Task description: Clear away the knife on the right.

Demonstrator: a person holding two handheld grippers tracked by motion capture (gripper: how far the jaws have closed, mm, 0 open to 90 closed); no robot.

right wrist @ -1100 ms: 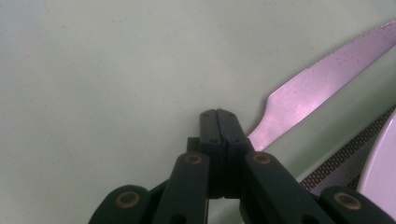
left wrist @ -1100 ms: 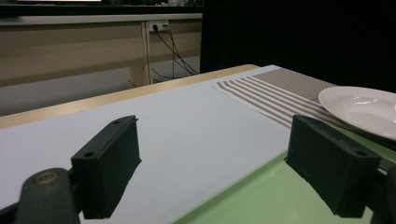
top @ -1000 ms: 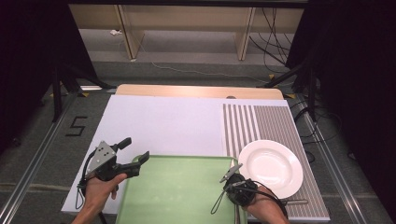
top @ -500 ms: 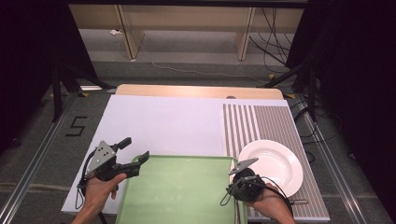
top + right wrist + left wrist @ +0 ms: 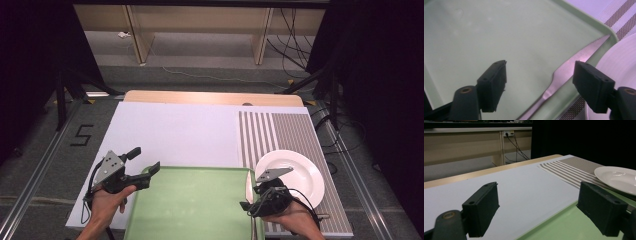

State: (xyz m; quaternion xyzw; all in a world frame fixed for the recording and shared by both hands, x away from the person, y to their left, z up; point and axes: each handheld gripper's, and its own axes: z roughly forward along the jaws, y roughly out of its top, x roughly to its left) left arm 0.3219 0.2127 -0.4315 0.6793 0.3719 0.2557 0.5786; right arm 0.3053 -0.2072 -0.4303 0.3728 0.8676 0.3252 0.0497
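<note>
Below the right gripper (image 5: 540, 86), a knife (image 5: 571, 66) lies along the inner right edge of the green tray (image 5: 486, 32), free of both pads; the jaws have just been opening and stand wide apart above it, the blade nearer the right-hand pad. Just beyond that pad sits the white plate (image 5: 295, 172) on the striped mat (image 5: 280, 130). At the tray's near-left corner the left gripper (image 5: 142, 161) hovers, jaws spread, gripping nothing.

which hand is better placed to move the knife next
Right, probably. The right tool hangs open directly over the knife at the tray's right edge, by the plate. The left tool is open at the tray's far-left corner.
</note>
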